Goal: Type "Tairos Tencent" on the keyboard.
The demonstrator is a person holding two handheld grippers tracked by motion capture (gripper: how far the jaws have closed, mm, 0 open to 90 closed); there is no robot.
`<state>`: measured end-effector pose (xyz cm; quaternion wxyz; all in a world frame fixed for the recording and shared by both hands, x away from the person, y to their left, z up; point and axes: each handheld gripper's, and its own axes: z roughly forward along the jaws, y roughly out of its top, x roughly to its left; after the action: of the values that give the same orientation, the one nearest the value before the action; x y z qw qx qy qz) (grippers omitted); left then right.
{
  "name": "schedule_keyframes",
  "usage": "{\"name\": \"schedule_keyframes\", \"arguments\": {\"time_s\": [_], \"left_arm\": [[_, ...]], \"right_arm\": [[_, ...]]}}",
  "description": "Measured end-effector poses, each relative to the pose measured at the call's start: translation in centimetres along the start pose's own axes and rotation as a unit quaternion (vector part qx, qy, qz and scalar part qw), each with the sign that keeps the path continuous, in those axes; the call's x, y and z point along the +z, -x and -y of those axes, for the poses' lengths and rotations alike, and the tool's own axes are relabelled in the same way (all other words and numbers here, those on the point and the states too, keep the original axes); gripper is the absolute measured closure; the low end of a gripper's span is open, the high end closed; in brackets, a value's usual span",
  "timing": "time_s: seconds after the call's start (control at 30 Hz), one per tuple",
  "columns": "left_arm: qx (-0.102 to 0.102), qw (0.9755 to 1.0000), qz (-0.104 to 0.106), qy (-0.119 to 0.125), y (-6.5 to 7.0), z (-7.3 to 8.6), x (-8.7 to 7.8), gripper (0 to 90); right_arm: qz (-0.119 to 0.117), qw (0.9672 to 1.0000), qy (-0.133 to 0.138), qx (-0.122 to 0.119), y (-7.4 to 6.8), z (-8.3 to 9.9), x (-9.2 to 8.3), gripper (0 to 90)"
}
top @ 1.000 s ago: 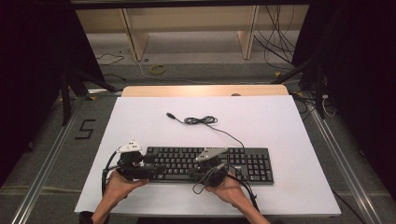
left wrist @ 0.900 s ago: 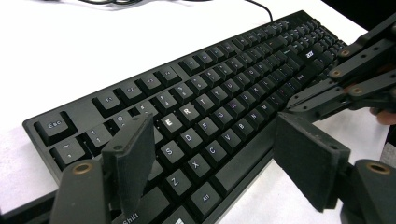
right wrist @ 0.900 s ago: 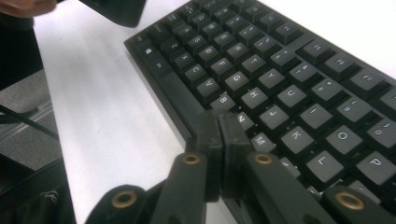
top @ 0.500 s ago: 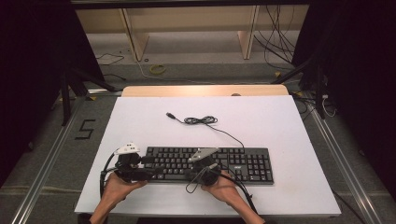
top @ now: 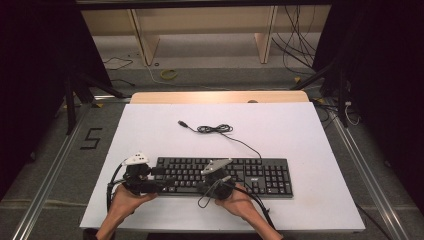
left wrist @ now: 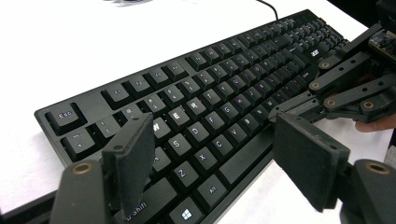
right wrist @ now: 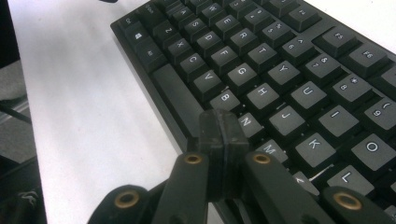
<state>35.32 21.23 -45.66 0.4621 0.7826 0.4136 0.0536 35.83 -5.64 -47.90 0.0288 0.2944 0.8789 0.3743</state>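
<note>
1. A black keyboard [top: 222, 176] lies on the white table [top: 300, 135], near the front edge where the person sits, its long side running across the table.
2. Its cable [top: 220, 130] leaves the back edge and trails up the table to a loose coil, ending in a plug that lies free on the white surface.
3. The left gripper [top: 155, 179] sits at the keyboard's left end, held in the person's left hand [top: 125, 200].
4. Seen from the left gripper view, its jaws are spread wide with nothing between the pads; they hang above the lower left keys, around the Shift and Z rows.
5. The right gripper [top: 207, 186] is over the middle of the keyboard's front edge, held in the right hand [top: 240, 202].
6. In the right gripper view its two pads [right wrist: 222, 135] are pressed flat together, pinching nothing.
7. The closed tip points down at the bottom letter row, just by the N, B and M keys and the right end of the space bar; whether it actually touches a key I cannot tell.
8. From the left gripper view the right gripper [left wrist: 299, 105] shows at the right, its closed tip low over the keys.
9. Both forearms come in from the near edge, well apart from the cable coil.
</note>
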Motion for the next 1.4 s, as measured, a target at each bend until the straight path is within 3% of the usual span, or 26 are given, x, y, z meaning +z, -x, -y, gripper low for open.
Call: {"name": "schedule_keyframes", "arguments": {"time_s": [0.37,0.87,1.1,1.4], "left_arm": [[-0.002,1.0000,-0.002,0.001,-0.1,0.0,-0.1,29.2],[-0.008,0.9999,-0.006,-0.007,-0.3,0.0,0.0,31.2],[-0.011,0.9997,-0.015,-0.013,-0.5,0.0,-0.2,38.0],[-0.007,0.9988,-0.029,-0.038,-0.7,0.0,-0.3,54.5]], "right_arm": [[-0.004,0.9989,0.043,0.016,0.9,-0.6,-1.9,80.4],[0.007,0.9977,0.059,0.033,1.9,-1.3,-2.8,55.3],[0.010,0.9971,0.067,0.035,2.3,-2.4,-2.8,46.2],[0.008,0.9973,0.062,0.039,2.7,-3.4,-1.9,44.9]]}}
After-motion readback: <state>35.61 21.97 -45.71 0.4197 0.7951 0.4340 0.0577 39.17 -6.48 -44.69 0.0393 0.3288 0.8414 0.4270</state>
